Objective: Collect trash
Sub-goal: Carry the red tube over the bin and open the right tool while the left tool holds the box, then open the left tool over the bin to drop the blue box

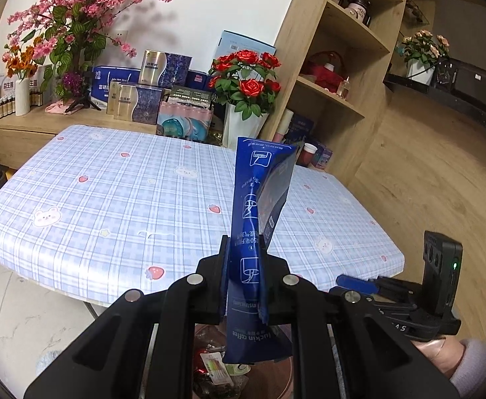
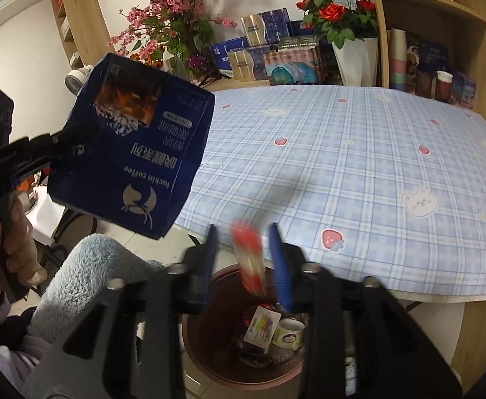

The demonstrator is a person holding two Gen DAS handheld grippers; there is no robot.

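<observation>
My left gripper [image 1: 245, 259] is shut on a dark blue coffee box [image 1: 259, 219], flattened and held on edge above the brown trash bin [image 1: 276, 375]. The same box [image 2: 136, 143] and left gripper [image 2: 66, 139] show at the left of the right wrist view. My right gripper [image 2: 246, 259] is open over the bin [image 2: 206, 359]. A red wrapper [image 2: 249, 259], blurred, is in the air between its blue fingers [image 2: 279, 259], touching neither. Wrappers and a tape roll lie inside the bin.
A table with a blue checked cloth [image 1: 126, 199] stands just beyond the bin. Behind it are boxes, a vase of red roses [image 1: 246, 83] and pink blossoms. Wooden shelves [image 1: 342, 66] stand at the right. A fluffy blue sleeve [image 2: 86, 282] is at lower left.
</observation>
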